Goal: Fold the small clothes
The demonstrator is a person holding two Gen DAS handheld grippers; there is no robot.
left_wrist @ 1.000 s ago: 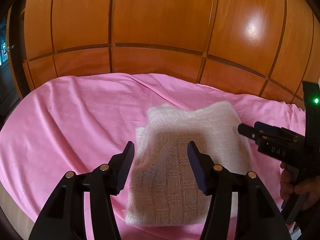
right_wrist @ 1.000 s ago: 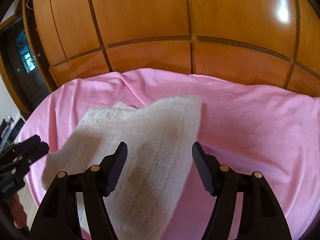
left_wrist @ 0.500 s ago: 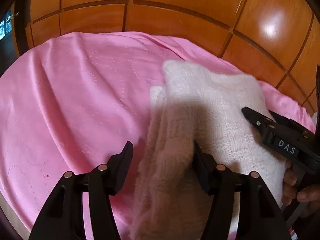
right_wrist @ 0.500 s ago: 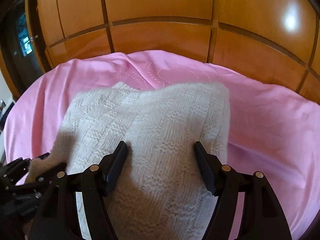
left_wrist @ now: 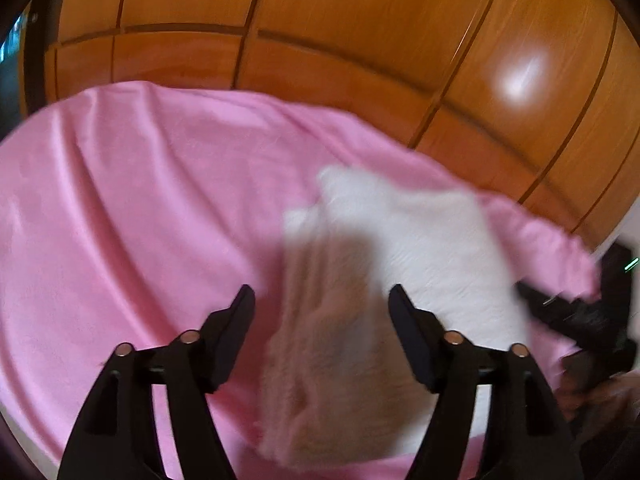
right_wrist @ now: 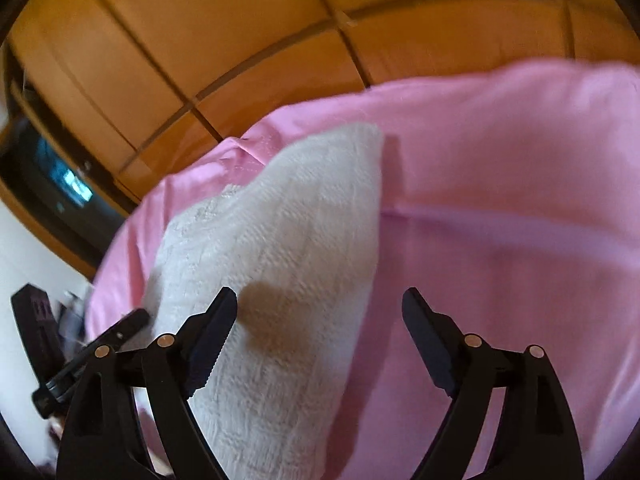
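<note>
Across the pink bedspread (left_wrist: 120,216), the folded white knit (left_wrist: 420,240) is lying toward four o'clock. Left gripper (left_wrist: 322,320) and right gripper (right_wrist: 320,320) jaws are opening, released above it, apparently letting the fold settle.

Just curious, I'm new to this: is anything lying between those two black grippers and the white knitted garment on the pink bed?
Nothing visible. The white knitted garment lies directly below the left gripper and right gripper, whose jaws are opening.
</note>
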